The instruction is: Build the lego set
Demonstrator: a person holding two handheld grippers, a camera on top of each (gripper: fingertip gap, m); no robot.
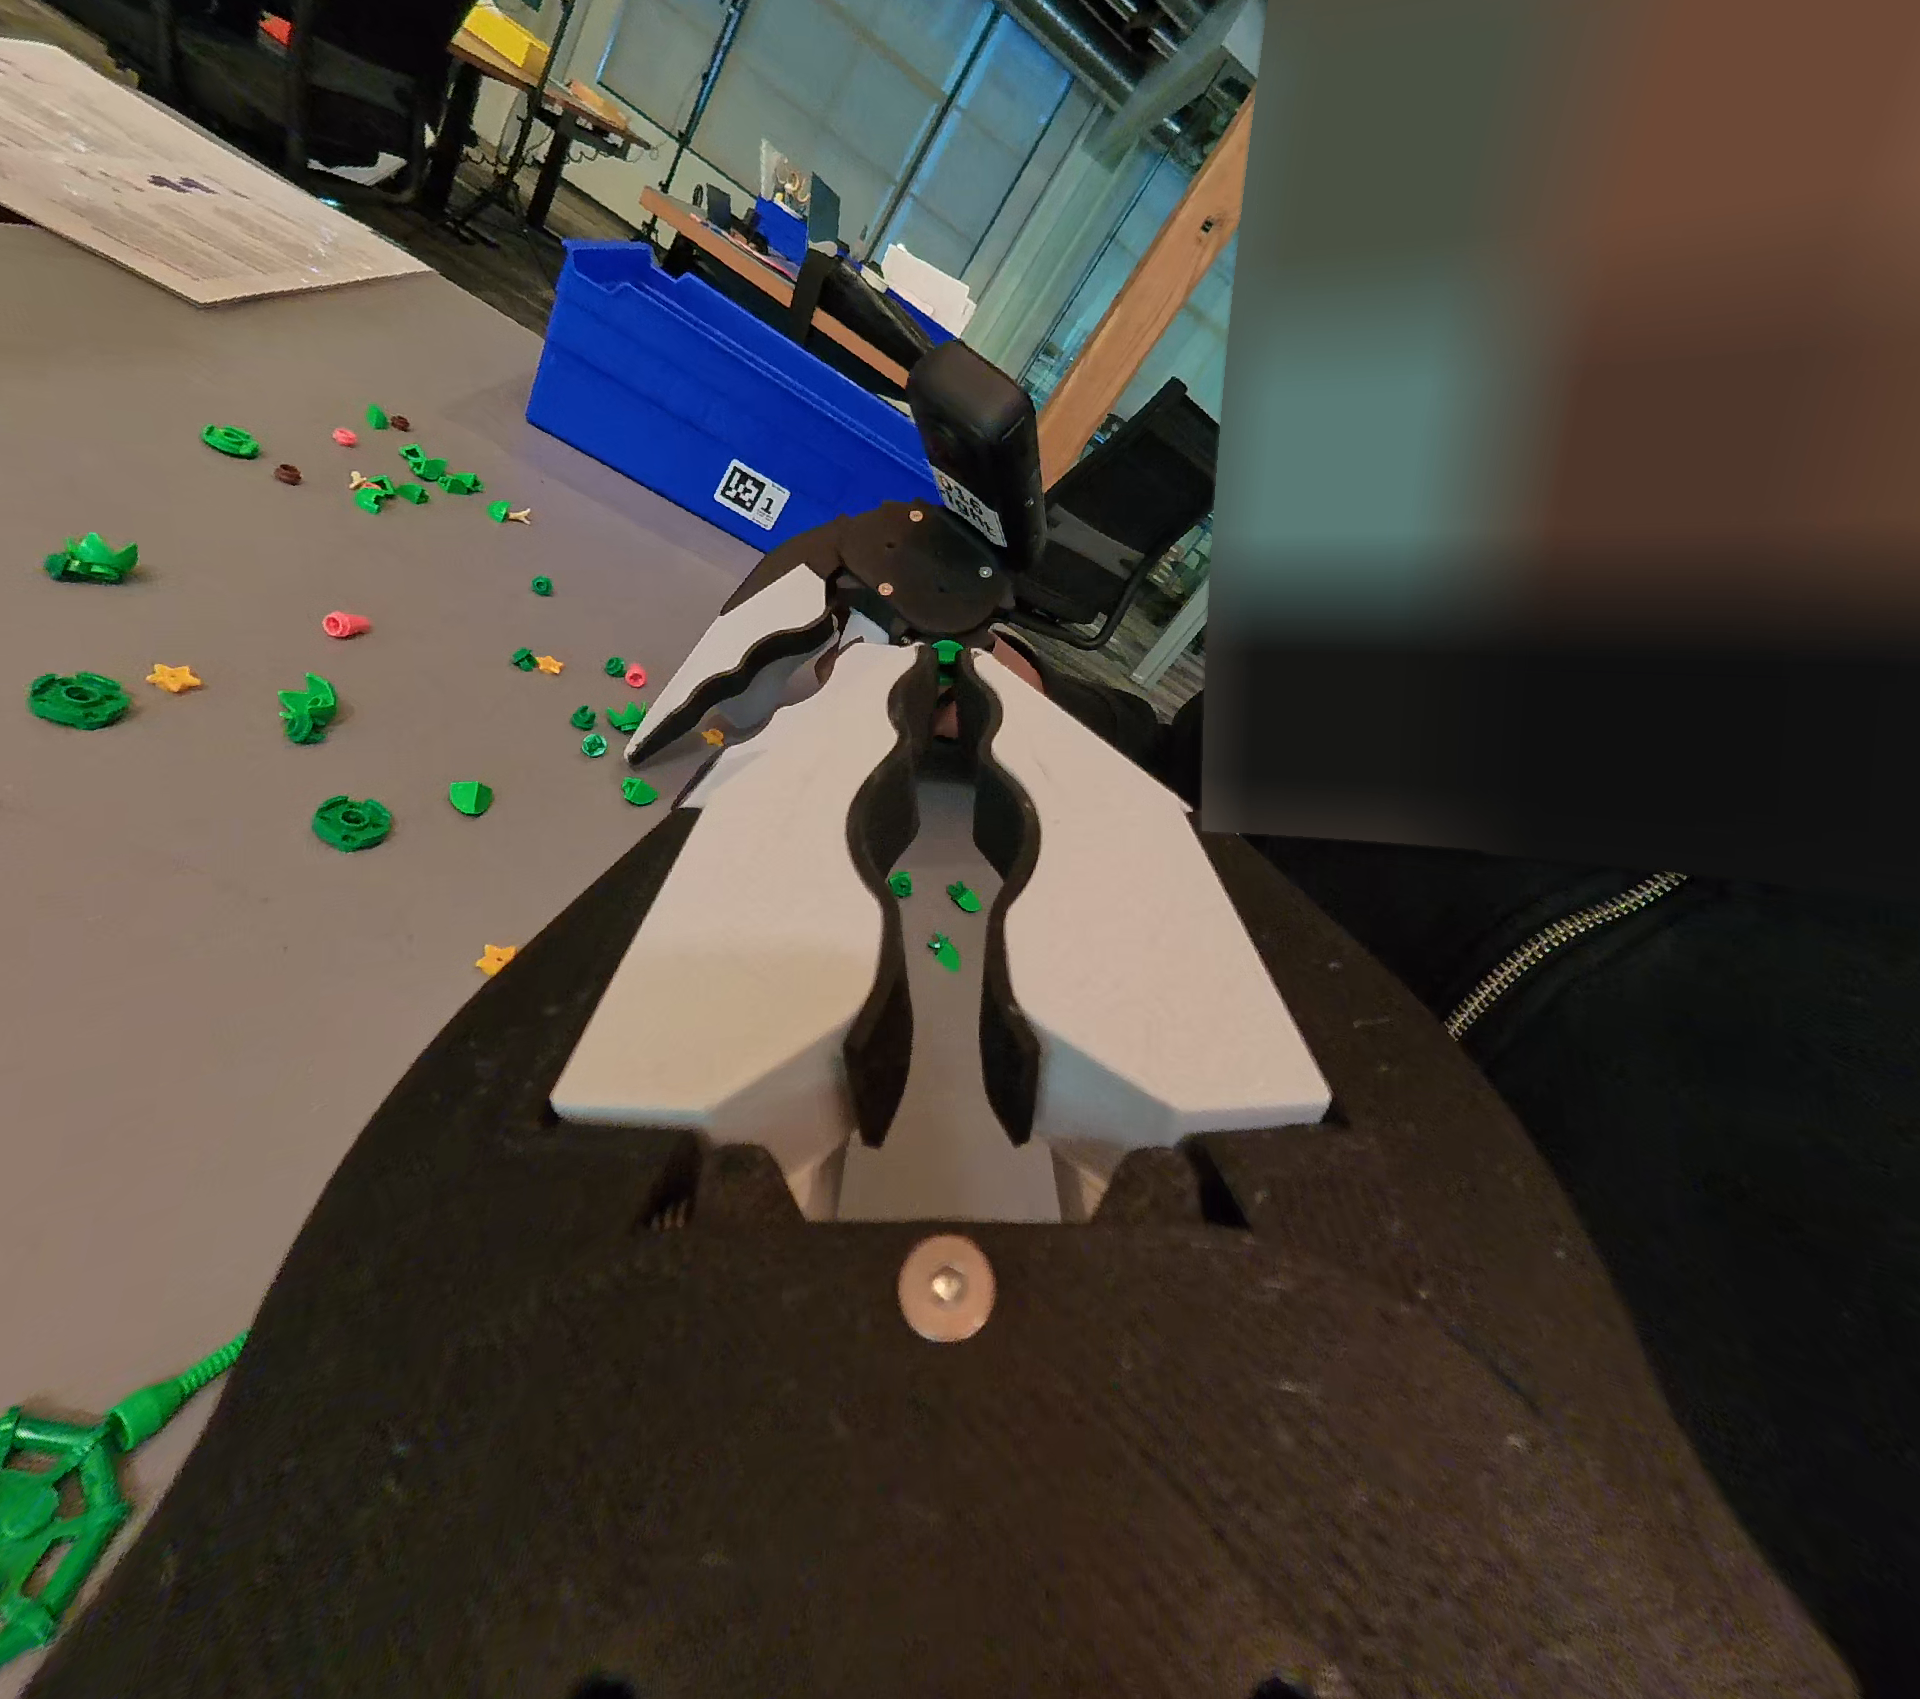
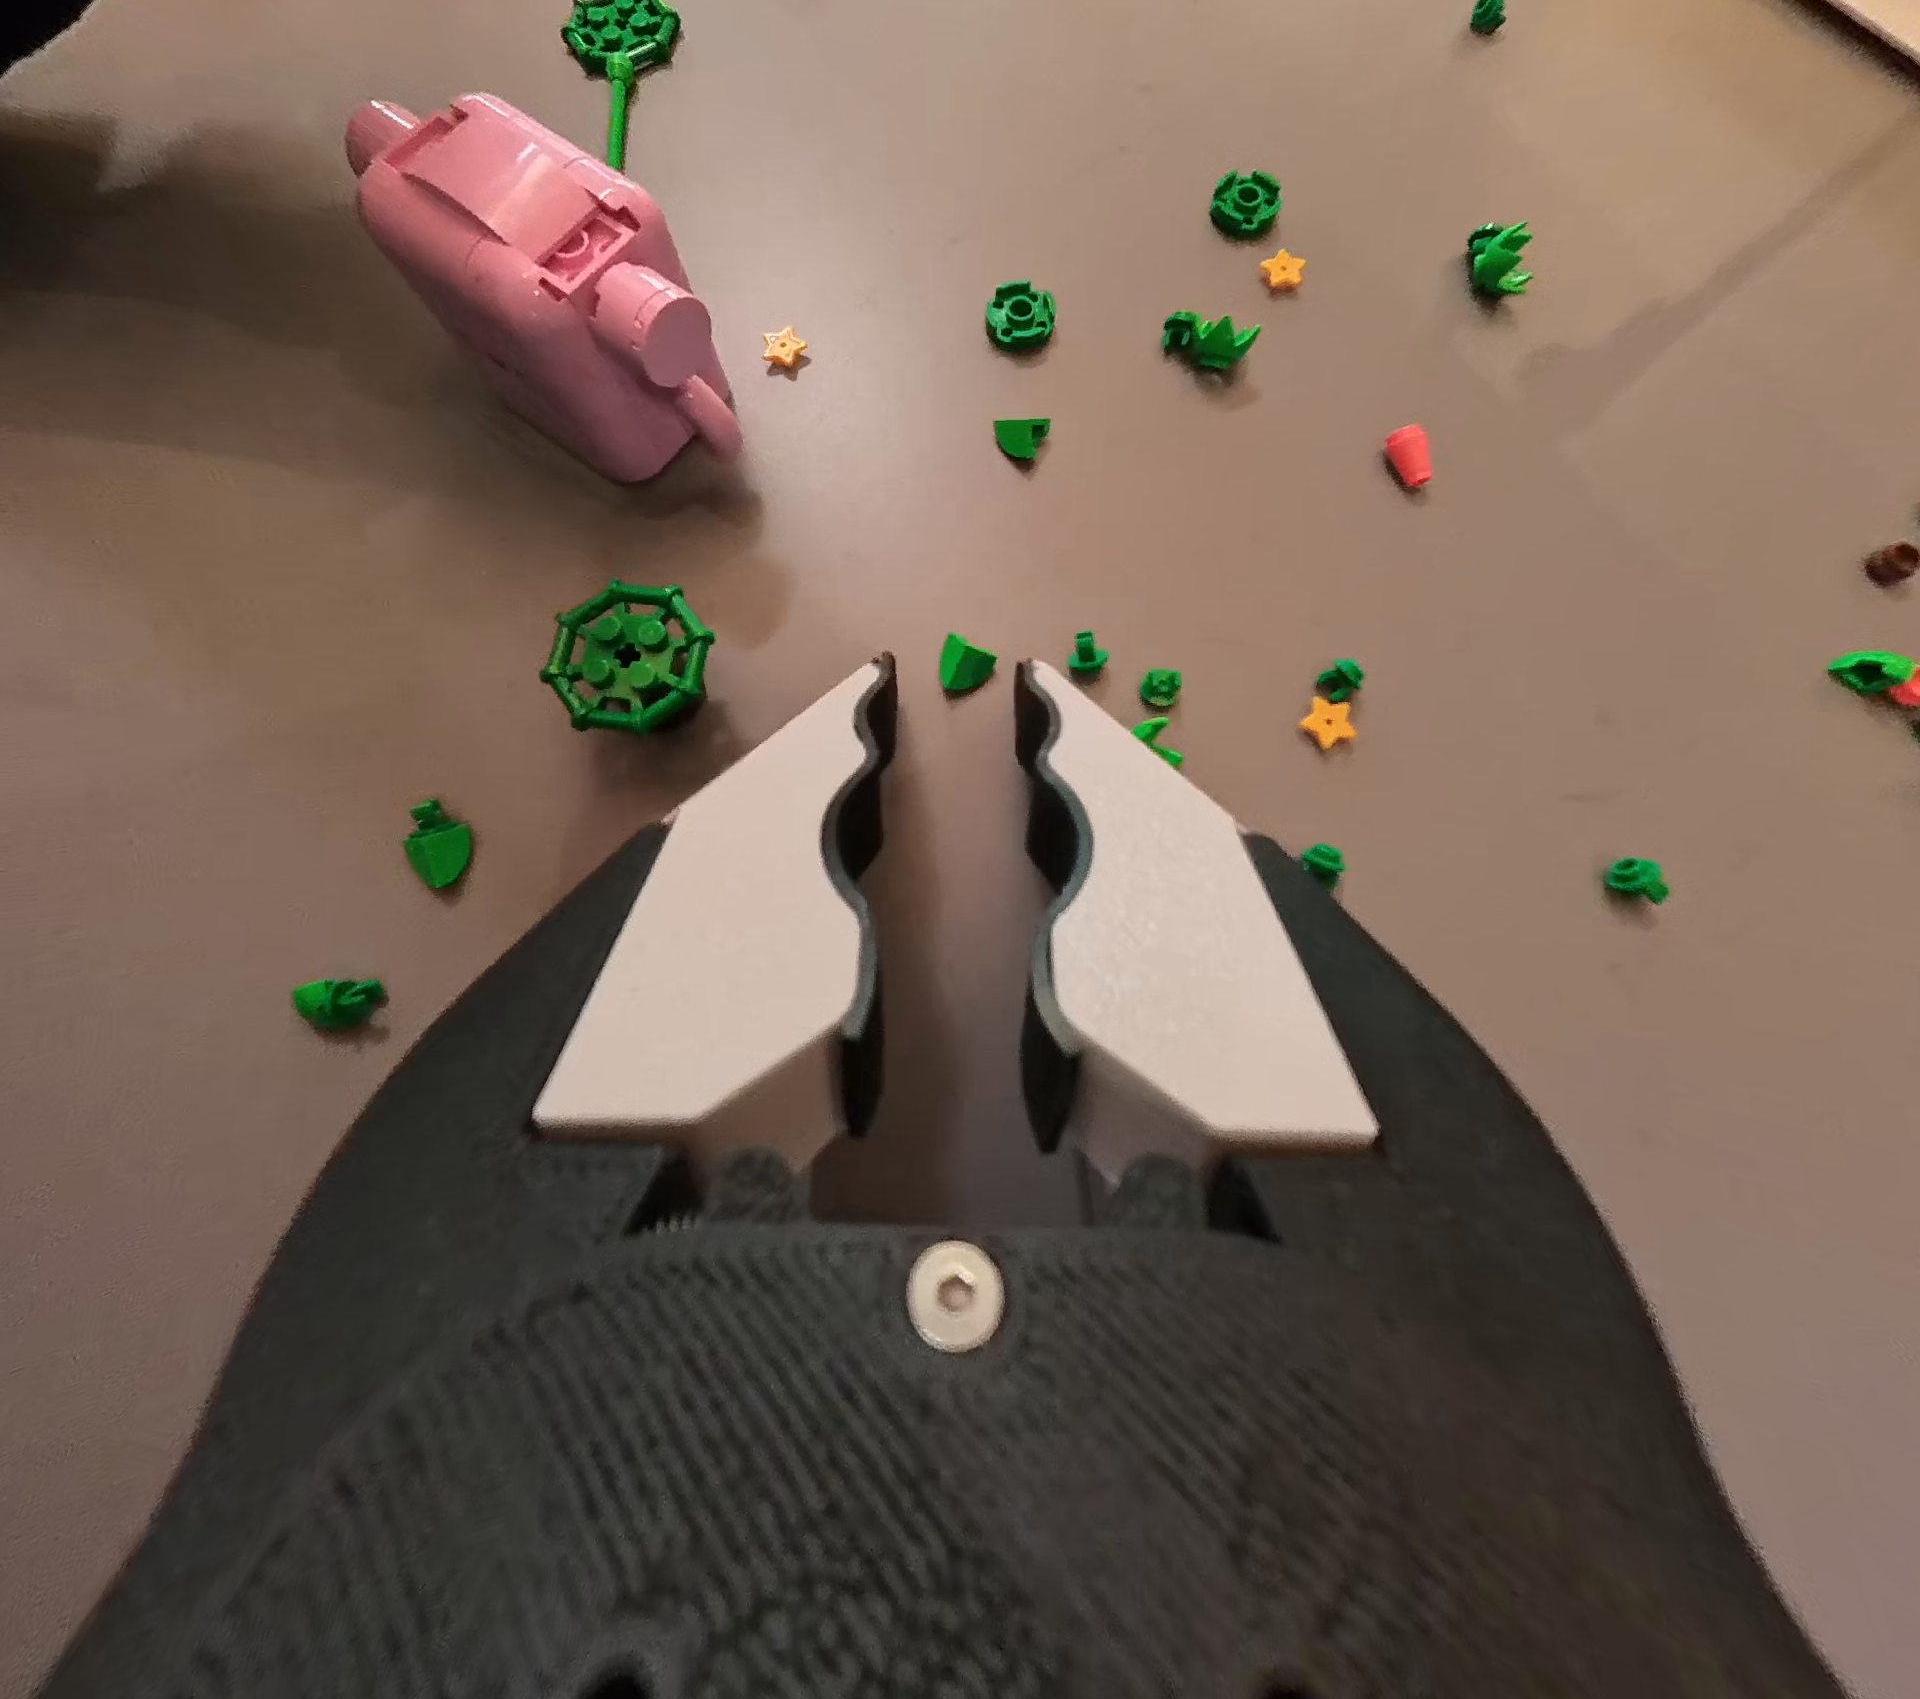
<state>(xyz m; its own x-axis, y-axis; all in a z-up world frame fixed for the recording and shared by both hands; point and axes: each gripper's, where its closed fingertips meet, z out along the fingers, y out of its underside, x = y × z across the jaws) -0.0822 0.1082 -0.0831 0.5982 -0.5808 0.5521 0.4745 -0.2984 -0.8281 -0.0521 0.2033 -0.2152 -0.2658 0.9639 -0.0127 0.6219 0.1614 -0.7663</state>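
Green lego piece (image 1: 945, 650) sits pinched in my left hand-held gripper (image 1: 945, 662); my right hand-held gripper (image 2: 954, 673) hangs apart over a green wedge (image 2: 964, 662) on the desk (image 2: 1039, 39).

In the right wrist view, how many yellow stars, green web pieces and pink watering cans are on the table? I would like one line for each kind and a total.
Yellow stars: 3
Green web pieces: 2
Pink watering can: 1
Total: 6

Blue bin (image 1: 686, 382) beyond grey table (image 1: 208, 974)
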